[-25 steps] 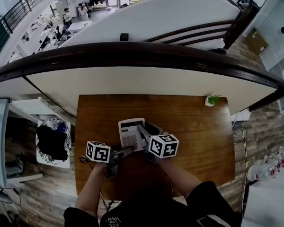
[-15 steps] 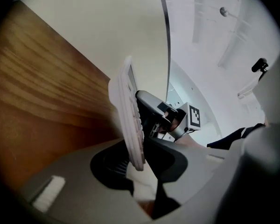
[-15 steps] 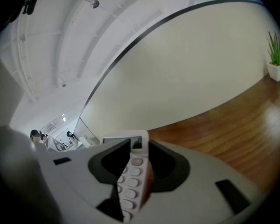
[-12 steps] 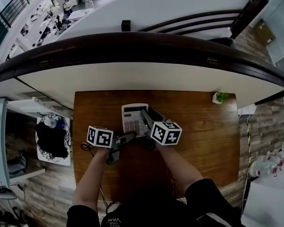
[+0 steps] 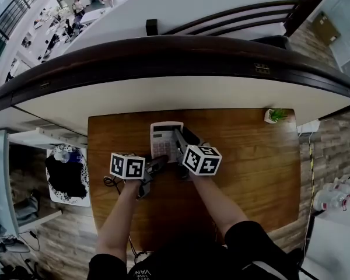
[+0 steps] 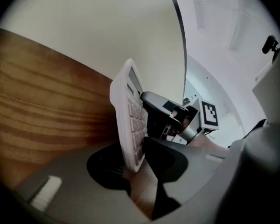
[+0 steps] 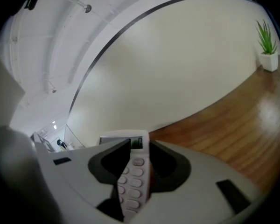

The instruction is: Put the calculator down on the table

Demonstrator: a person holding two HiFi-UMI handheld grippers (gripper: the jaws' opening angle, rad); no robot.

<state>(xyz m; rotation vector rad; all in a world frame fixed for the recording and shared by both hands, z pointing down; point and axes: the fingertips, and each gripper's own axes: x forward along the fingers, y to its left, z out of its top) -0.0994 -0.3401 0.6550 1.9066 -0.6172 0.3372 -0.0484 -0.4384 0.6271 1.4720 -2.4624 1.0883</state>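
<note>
A white calculator (image 5: 164, 139) hangs over the brown wooden table (image 5: 251, 168), near its far middle, keys facing up. My left gripper (image 5: 158, 164) is shut on its near edge; in the left gripper view the calculator (image 6: 129, 120) stands edge-on and tilted, its lower corner pinched in that gripper (image 6: 133, 164). My right gripper (image 5: 178, 142) is shut on its right side. In the right gripper view the keypad (image 7: 133, 181) runs between the dark pads (image 7: 113, 160) and the display (image 7: 130, 141) pokes out beyond them. Whether the calculator touches the table I cannot tell.
A small potted plant (image 5: 275, 115) stands at the table's far right corner, also seen as the plant (image 7: 269, 55) in the right gripper view. A cream curved wall (image 5: 181, 92) rises just behind the table. A cable (image 5: 108, 182) lies by the left edge; a stand with dark items (image 5: 67, 177) stands left.
Both grippers have carried the calculator away from me toward the table's far edge and lower. Their hold on it looks the same.
</note>
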